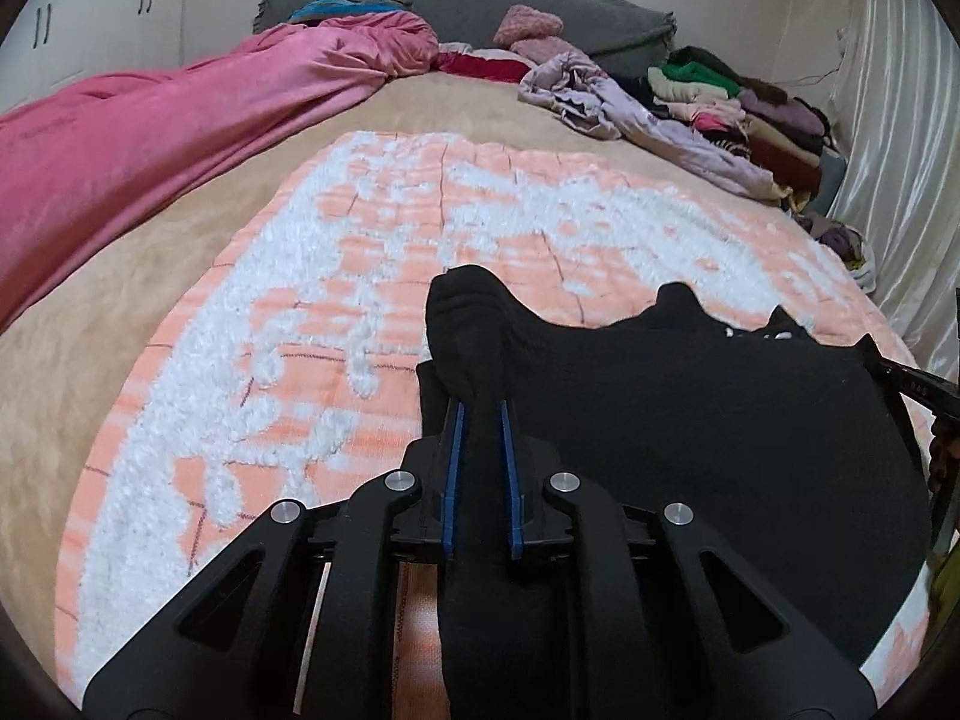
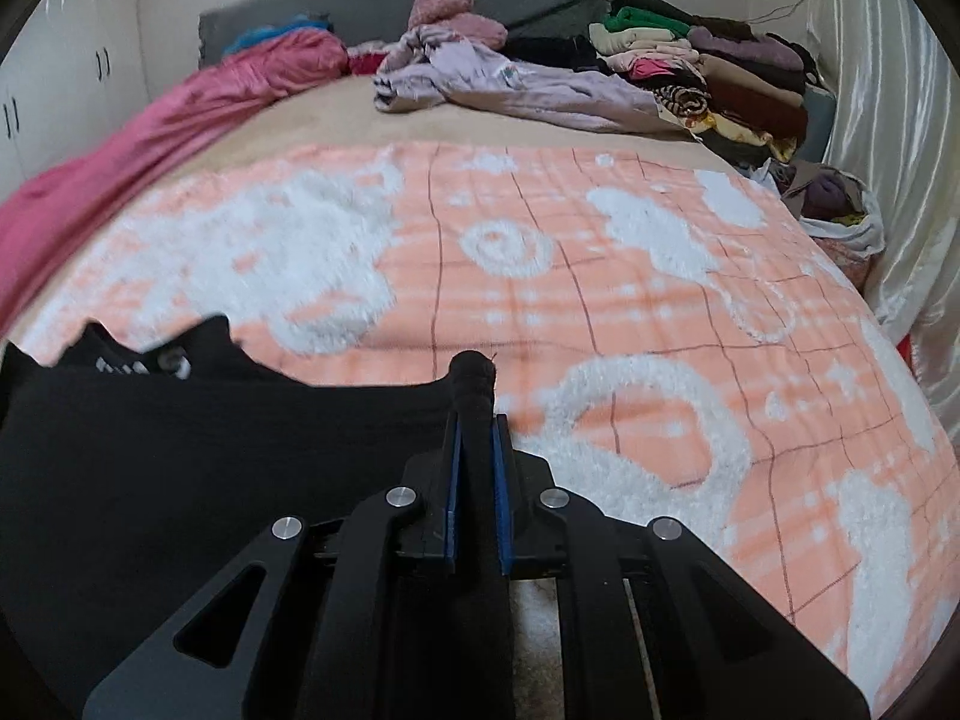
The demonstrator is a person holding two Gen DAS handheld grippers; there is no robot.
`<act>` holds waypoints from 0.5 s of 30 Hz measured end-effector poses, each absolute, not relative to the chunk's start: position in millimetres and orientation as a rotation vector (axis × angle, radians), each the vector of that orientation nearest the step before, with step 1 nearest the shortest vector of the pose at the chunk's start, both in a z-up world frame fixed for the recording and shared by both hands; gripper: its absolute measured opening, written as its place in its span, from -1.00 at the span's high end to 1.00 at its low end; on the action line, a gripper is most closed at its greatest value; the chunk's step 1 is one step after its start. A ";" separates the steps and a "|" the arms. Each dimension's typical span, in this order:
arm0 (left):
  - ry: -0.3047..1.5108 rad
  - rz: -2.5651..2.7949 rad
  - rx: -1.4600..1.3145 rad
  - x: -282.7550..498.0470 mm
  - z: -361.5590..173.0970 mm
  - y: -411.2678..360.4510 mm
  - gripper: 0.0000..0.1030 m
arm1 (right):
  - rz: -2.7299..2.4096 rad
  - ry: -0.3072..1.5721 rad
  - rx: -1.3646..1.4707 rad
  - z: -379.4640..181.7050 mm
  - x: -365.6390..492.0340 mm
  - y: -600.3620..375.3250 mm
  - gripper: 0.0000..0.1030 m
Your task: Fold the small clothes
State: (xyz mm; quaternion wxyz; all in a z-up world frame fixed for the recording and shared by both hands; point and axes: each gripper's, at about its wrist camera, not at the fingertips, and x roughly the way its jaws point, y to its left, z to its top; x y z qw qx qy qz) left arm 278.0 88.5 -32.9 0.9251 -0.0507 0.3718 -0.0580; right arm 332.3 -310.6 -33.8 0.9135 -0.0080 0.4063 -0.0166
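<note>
So both grippers have a pinch of the same black garment (image 1: 690, 420) right now. The left gripper (image 1: 480, 414) has its blue-padded fingers (image 1: 457, 450) squeezed together on a bunched-up corner of it, and a lump of black fabric pokes out past the tips. The right gripper (image 2: 477, 420) is doing the same on the opposite side, fingers (image 2: 497, 462) clamped on a thin roll of cloth that sticks up just beyond them. The garment hangs stretched between the two, low over the near end of the peach-and-white blanket (image 2: 600, 276). Can't really tell if the bottom edge touches the blanket or not. There's a bit of white print (image 2: 144, 363) showing at its top edge from the right wrist view, too blurry to read.

The blanket lies flat across a tan bedsheet (image 1: 120, 276). A long pink duvet (image 1: 150, 120) is rumpled along the left side of the bed, running up to the grey headboard (image 1: 480, 0). Up near the headboard there's a crumpled lilac garment (image 2: 510, 84), and beside it, against the shiny white curtain (image 2: 888, 90), a messy clothes pile (image 2: 720, 66) in green, cream, purple and brown. White cupboards (image 1: 90, 12) stand off to the left.
</note>
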 end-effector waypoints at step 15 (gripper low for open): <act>0.726 -0.048 -0.223 255.3 -12.1 130.8 0.51 | -0.112 0.710 -0.084 -2.6 289.6 -311.8 0.08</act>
